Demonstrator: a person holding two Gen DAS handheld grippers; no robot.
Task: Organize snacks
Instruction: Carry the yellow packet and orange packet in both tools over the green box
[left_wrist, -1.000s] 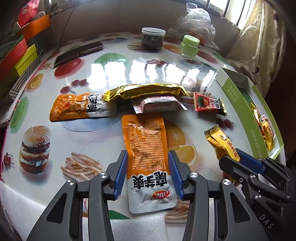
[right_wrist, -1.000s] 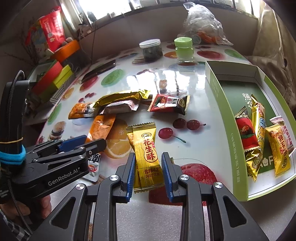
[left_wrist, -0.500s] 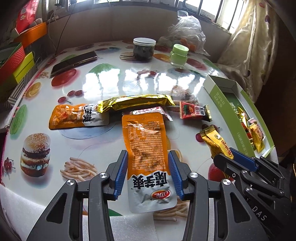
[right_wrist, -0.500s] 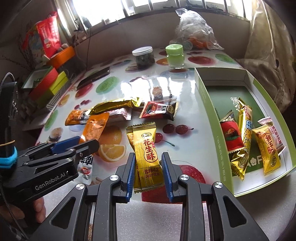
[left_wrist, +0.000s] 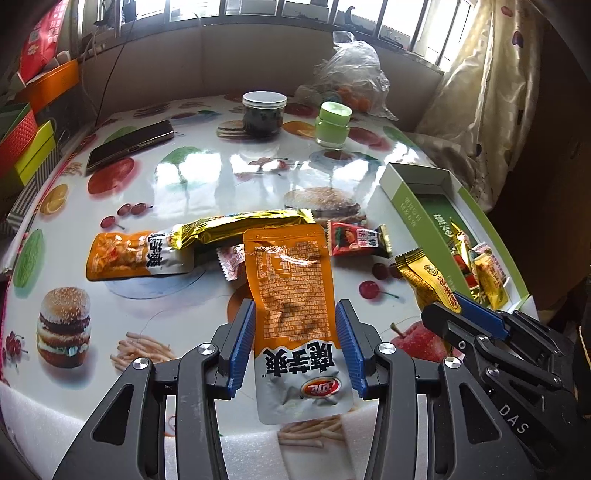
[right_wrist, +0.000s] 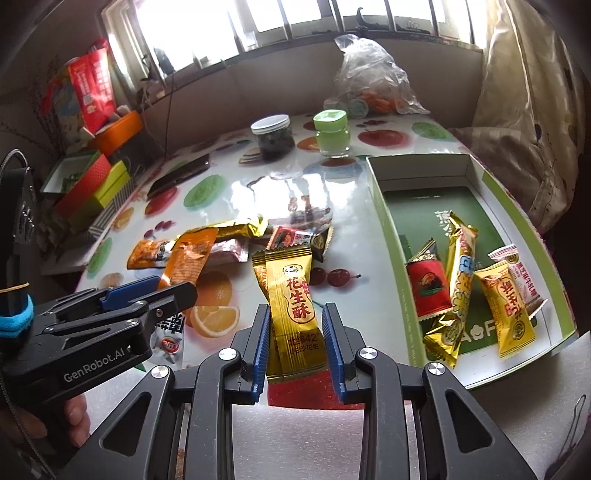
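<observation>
Fruit-print table (left_wrist: 207, 184) was cluttered; my left gripper (left_wrist: 295, 343) pinched the orange pouch (left_wrist: 291, 295), my right gripper (right_wrist: 295, 343) the gold candy (right_wrist: 291, 302). Both were lifted; next, I judged, carry to the green box (right_wrist: 384, 229).

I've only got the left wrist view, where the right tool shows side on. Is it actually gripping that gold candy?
Observer: Yes. In the right wrist view the right tool has both pads closed on the lower half of the candy.
Operator: Okay, how much room is in the box?
Observer: Plenty. The packets all lie in the near half of the box, and the far half of its green floor is bare.
Operator: What sits nearest its right wall?
Observer: A pink-white packet, right beside a yellow packet.
</observation>
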